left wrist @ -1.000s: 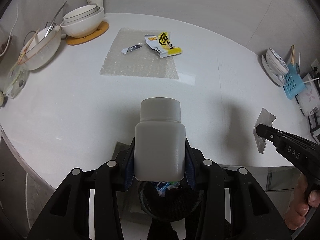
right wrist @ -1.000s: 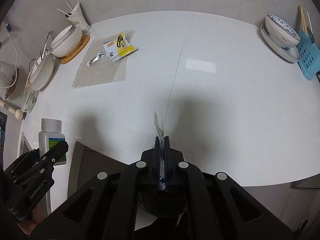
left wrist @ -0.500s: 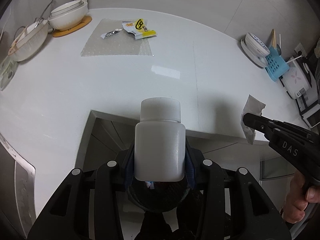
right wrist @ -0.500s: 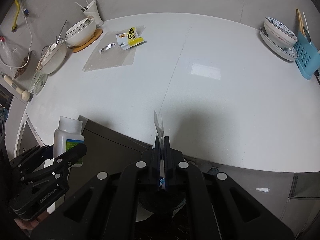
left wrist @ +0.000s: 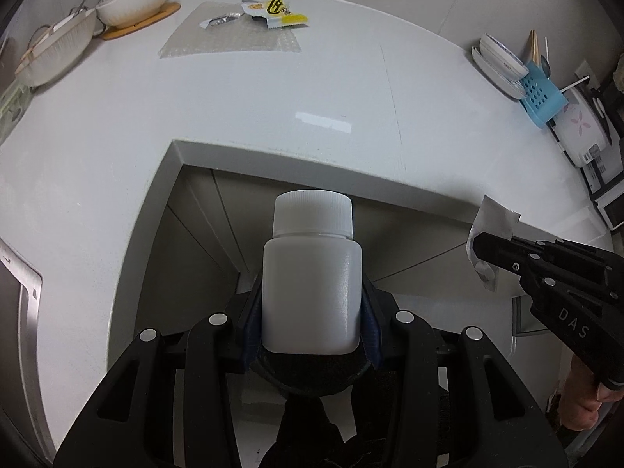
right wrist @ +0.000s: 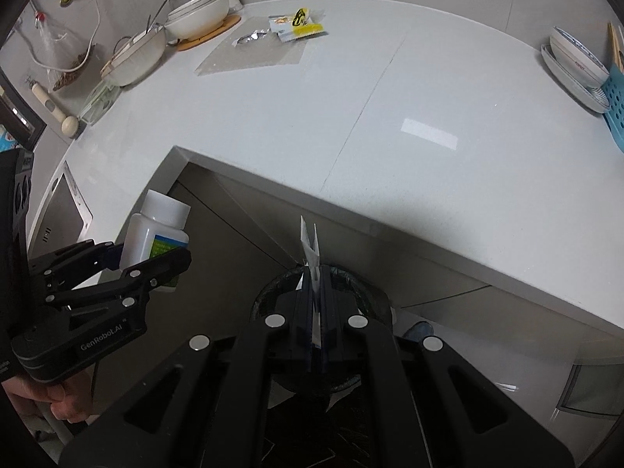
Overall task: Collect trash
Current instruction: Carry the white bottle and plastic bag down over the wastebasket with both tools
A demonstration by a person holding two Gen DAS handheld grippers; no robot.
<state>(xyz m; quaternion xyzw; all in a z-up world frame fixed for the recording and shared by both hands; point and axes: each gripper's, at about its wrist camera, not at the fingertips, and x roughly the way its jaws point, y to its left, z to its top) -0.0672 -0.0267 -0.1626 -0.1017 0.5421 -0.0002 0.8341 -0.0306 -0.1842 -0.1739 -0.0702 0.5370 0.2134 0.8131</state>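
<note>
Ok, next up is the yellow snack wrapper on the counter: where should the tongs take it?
Pinch the yellow snack wrapper at its serrated right end, coming from above and the right. It lies flat on the bubble wrap sheet, and that end is clear of the silver wrapper on its left.

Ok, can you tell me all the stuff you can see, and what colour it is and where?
Bottle: one, white, held in the left gripper off the counter edge.
Wrapper scrap: one, pale, pinched in the right gripper above the bin.
Bin: one, black-lined, on the floor below the counter.
Snack packet: one, yellow and white, on the clear sheet.
Foil wrapper: one, silver, beside the packet.
Clear sheet: one, far side of the counter.
Bowls: white, far left of the counter.
Rack: one, blue, far right, with dishes.
Left gripper: black, shut.
Right gripper: black, shut.
</note>
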